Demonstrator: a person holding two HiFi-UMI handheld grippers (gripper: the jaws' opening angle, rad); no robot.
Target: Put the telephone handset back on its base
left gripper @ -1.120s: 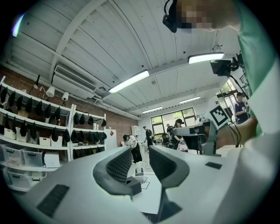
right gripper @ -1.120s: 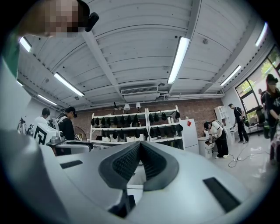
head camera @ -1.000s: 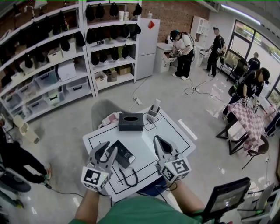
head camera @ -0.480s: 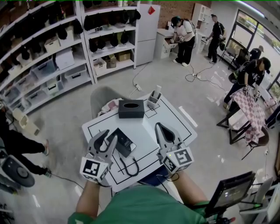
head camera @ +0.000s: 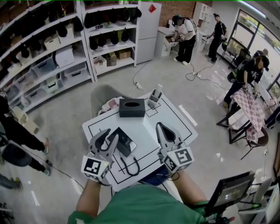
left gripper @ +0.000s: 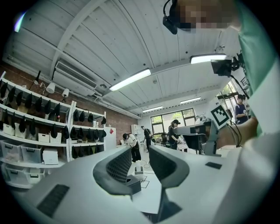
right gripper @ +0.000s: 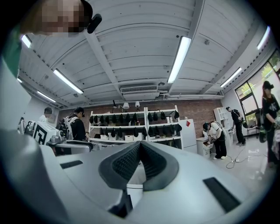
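No lettering, brand name or number can be read anywhere in the room. Over the near edge of the white square table point(head camera: 177, 122), the left claw point(head camera: 110, 134) and right claw point(head camera: 160, 127) each carry a white cube point(head camera: 179, 158) faced with black-and-white square-pattern markers point(head camera: 93, 166), which are coded blocks rather than text. Well beyond the table's far side, a red diamond-shaped label point(head camera: 152, 8) sits high on a tall white cabinet point(head camera: 146, 35). It is too small to show any writing.
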